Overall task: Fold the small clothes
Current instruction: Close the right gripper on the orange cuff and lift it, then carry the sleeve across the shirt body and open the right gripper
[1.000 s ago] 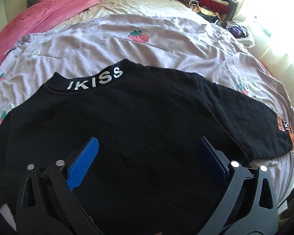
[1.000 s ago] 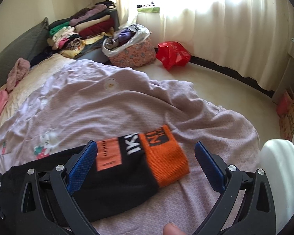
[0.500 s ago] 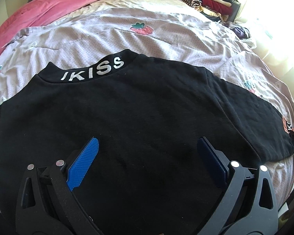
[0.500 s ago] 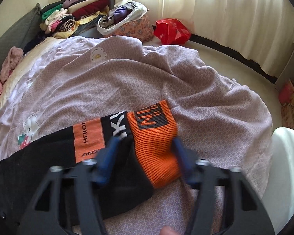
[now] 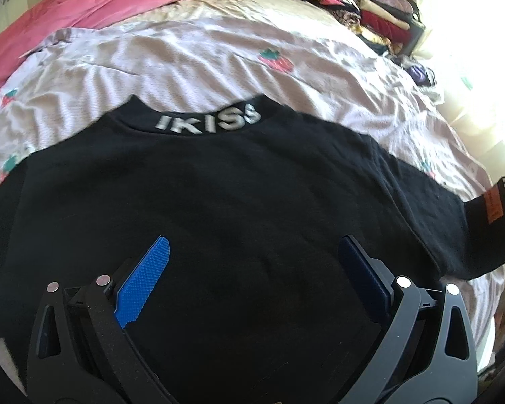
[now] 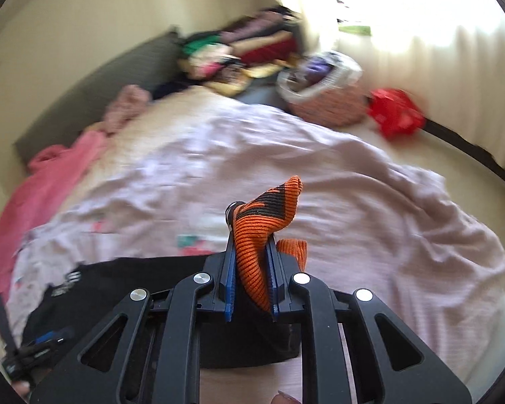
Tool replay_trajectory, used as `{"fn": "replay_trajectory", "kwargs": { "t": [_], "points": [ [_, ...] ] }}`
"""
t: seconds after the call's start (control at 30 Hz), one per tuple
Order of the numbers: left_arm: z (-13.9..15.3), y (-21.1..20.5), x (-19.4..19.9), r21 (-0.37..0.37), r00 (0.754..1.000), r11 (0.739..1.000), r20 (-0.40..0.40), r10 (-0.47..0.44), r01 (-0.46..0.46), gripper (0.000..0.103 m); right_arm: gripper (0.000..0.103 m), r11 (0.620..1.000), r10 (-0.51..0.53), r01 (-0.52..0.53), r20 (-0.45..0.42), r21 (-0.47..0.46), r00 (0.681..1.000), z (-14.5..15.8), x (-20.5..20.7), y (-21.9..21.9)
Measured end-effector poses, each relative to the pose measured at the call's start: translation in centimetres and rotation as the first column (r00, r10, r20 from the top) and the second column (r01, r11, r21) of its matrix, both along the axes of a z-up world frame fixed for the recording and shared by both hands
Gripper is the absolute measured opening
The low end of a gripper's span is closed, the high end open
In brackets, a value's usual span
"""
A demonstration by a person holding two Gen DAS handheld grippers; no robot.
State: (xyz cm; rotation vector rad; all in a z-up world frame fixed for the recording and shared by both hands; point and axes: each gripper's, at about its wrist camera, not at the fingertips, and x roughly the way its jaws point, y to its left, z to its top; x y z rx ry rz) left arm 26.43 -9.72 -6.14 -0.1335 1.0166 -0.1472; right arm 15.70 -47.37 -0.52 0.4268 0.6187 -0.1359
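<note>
A black sweatshirt (image 5: 235, 202) with "IKISS" on its collar (image 5: 208, 124) lies spread flat on the lilac bedsheet (image 5: 219, 60). My left gripper (image 5: 252, 269) hovers open over its body, nothing between the blue pads. The right sleeve (image 5: 495, 215), with an orange patch, rises off the bed at the far right. In the right wrist view my right gripper (image 6: 250, 245) is closing, and its pads press on the sleeve's orange ribbed cuff (image 6: 266, 215). The cuff is held up above the sheet, and the black body (image 6: 134, 279) trails down to the left.
A pink blanket (image 5: 101, 3) lies at the bed's far left. Stacked folded clothes (image 5: 370, 13) sit at the head end. On the floor beyond the bed stand a basket of laundry (image 6: 323, 101) and a red bag (image 6: 394, 114), before a bright curtain.
My right gripper went from wide open around the orange cuff to pinching it, then lifted it off the bed. The left gripper drifted a little over the sweatshirt and stayed open.
</note>
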Motion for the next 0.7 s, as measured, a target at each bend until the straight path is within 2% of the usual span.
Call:
{"fn": "replay_trajectory", "kwargs": {
  "t": [0.07, 0.17, 0.33, 0.5, 0.7],
  "points": [
    [0.7, 1.2, -0.2, -0.009, 1.000, 1.000, 0.013, 0.022, -0.021, 0.094, 0.014, 0.996, 0.092, -0.092, 0.033, 0.020, 0.995, 1.0, 0.4, 2.4],
    [1.6, 2.5, -0.4, -0.039, 0.999, 0.998, 0.029, 0.043, -0.042, 0.094, 0.014, 0.984, 0.176, -0.176, 0.047, 0.002, 0.983, 2.1, 0.9, 5.7],
    [2.5, 5.2, -1.1, -0.134, 0.997, 0.989, 0.023, 0.069, -0.065, 0.094, 0.014, 0.938, 0.348, -0.346, 0.053, -0.031, 0.936, 3.3, 2.0, 12.5],
    [2.8, 6.9, -1.4, -0.175, 0.998, 0.983, 0.020, 0.065, -0.060, 0.094, 0.014, 0.889, 0.458, -0.457, 0.023, -0.040, 0.889, 2.7, 3.1, 17.7],
    [2.4, 8.3, -1.7, -0.229, 0.997, 0.971, -0.001, 0.071, -0.069, 0.094, 0.018, 0.853, 0.521, -0.520, 0.007, -0.041, 0.854, 2.1, 3.7, 21.1]
  ]
}}
